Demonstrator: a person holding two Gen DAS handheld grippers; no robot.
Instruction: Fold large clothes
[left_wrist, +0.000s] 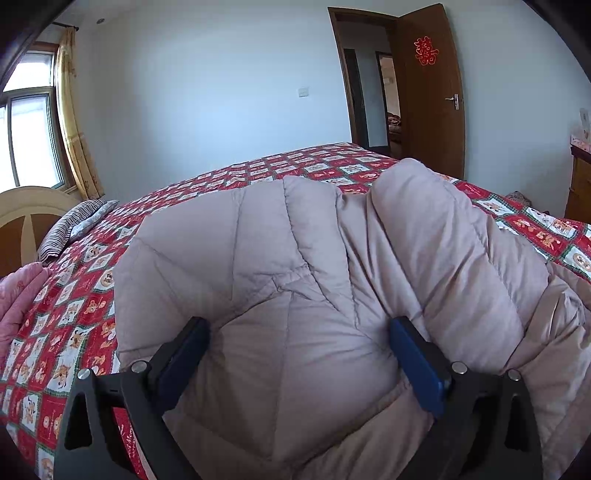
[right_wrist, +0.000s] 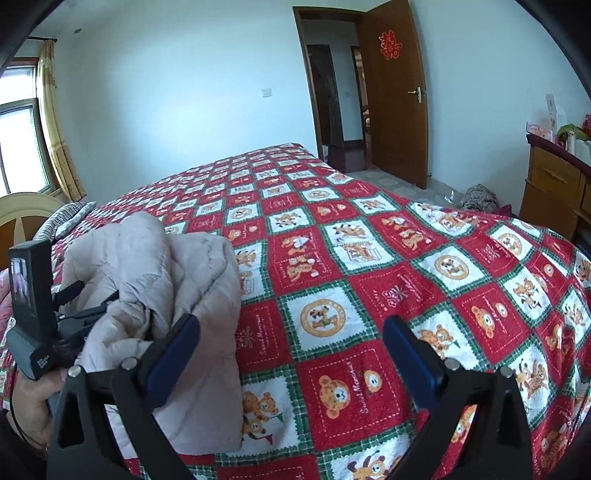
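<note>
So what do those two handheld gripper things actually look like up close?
Both look alike: the left gripper and right gripper have black angular frames with silver bolts and blue pads on the jaws. Seen from the right wrist view, the left one also carries a black box with a small screen.

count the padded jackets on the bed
1: a beige padded jacket bunched on the red checked bedspread, with the open left gripper around it. Anything beneath stays hidden.
</note>
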